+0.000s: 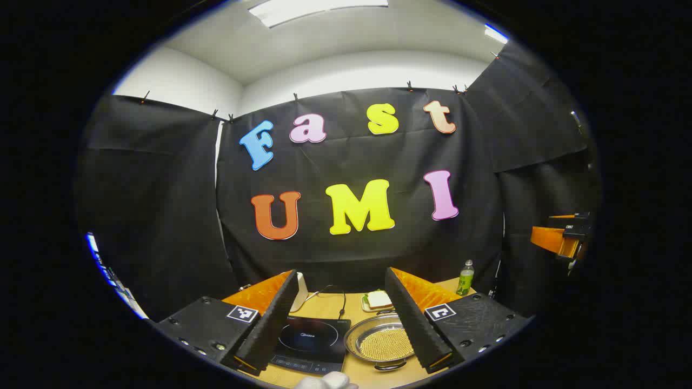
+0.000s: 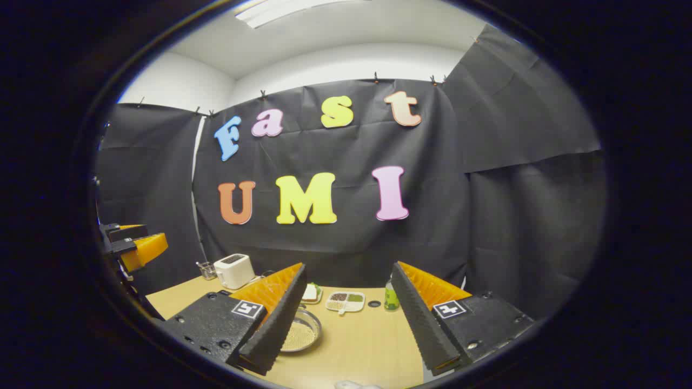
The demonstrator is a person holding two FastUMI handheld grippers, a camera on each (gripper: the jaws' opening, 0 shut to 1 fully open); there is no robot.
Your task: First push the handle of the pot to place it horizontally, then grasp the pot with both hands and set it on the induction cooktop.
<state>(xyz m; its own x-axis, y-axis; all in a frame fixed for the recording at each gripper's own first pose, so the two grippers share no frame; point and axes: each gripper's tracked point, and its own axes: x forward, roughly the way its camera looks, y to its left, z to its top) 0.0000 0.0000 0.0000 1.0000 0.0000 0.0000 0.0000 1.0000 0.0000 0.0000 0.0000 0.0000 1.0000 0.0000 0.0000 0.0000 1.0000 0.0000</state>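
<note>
A shallow steel pot point(image 1: 381, 341) holding yellowish grains stands on the wooden table, just right of the black induction cooktop point(image 1: 311, 337). One loop handle point(image 1: 390, 366) points toward me, another away. My left gripper point(image 1: 341, 272) hovers high above both, open and holding nothing. Its right finger covers part of the pot's rim. In the right gripper view the pot point(image 2: 304, 332) lies low and left, half hidden behind a finger. My right gripper point(image 2: 348, 266) is open and holds nothing, well above the table. Each gripper appears at the other view's edge, as the right gripper point(image 1: 562, 237) and the left gripper point(image 2: 135, 246).
A white toaster point(image 2: 234, 270) and a small glass jar point(image 2: 205, 269) stand at the back left. A plate with bread point(image 1: 377, 300), a divided dish point(image 2: 346, 301) and a green bottle point(image 2: 390, 297) line the back. A black cable point(image 1: 341, 303) runs behind the cooktop.
</note>
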